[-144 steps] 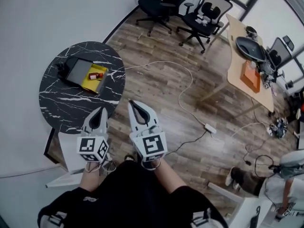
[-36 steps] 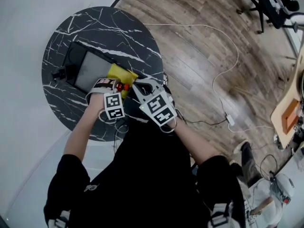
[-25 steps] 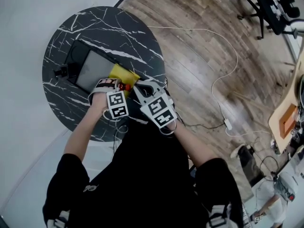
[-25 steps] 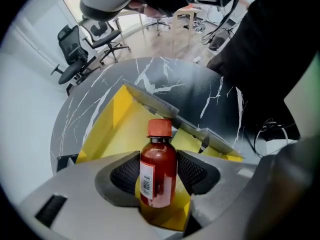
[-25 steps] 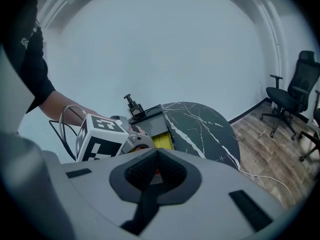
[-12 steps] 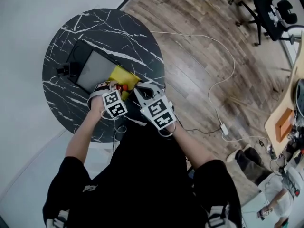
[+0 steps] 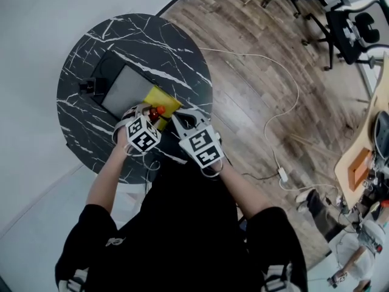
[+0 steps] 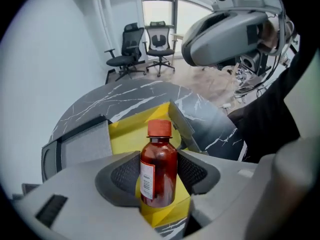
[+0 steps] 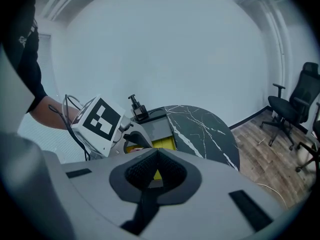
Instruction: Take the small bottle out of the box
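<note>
The left gripper (image 8: 159,178) is clenching a small amber bottle (image 8: 160,151) by its body, and the orange-capped bottle is standing upright over the near end of the open yellow box (image 8: 131,129). Whether its base is touching the box I cannot tell. The right gripper (image 9: 156,173) is hovering just right of the box, its jaws pressing together on nothing. The box is resting on a black marble table (image 7: 91,123).

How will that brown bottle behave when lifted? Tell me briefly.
The bottle looks rigid, so the textured pads of the left hand-held gripper should grip it firmly. Its smooth round body could probably twist or roll if released. Tall and narrow under its cap, it may tip easily.
</note>
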Demonstrator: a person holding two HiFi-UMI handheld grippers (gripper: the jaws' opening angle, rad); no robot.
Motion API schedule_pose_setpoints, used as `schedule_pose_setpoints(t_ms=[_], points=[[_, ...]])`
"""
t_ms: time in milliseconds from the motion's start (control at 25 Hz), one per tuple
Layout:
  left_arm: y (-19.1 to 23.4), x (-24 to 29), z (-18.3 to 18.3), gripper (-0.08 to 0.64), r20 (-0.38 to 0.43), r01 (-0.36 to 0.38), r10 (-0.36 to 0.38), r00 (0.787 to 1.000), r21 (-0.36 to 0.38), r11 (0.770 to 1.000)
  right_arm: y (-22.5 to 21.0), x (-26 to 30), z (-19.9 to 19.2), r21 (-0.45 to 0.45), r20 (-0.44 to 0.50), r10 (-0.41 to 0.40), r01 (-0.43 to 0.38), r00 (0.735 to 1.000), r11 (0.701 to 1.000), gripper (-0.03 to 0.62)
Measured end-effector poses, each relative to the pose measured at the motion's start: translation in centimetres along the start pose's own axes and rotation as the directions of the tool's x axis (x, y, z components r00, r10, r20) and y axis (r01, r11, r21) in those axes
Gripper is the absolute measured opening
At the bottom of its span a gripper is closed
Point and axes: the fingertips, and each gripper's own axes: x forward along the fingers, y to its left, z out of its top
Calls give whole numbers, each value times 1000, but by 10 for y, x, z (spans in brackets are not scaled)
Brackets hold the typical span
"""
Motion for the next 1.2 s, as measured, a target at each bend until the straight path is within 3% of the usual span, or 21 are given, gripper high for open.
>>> schedule_pose_setpoints(t_ms=[280,520,720,880,1200], points=[[7,-23,14,210,119,-29,49,992,-165,986,5,0,11,-34,14,-11,11,1000,999,-3],[16,-42,20,210,251,-39,123,960,-315,948,12,3,22,-65,33,-26,28,999,998,-3],[25,-62,18,210,325,-40,207,923,-453,891,21,4,31,-88,56,-56,61,997,994,-5],[29,-82,19,210,382,-33,265,886,-517,856,27,3,42,-93,105,-105,115,989,989,-5],[32,-132,28,210,476,-42,406,780,-608,793,38,-13,70,-95,209,-170,193,963,977,-3]])
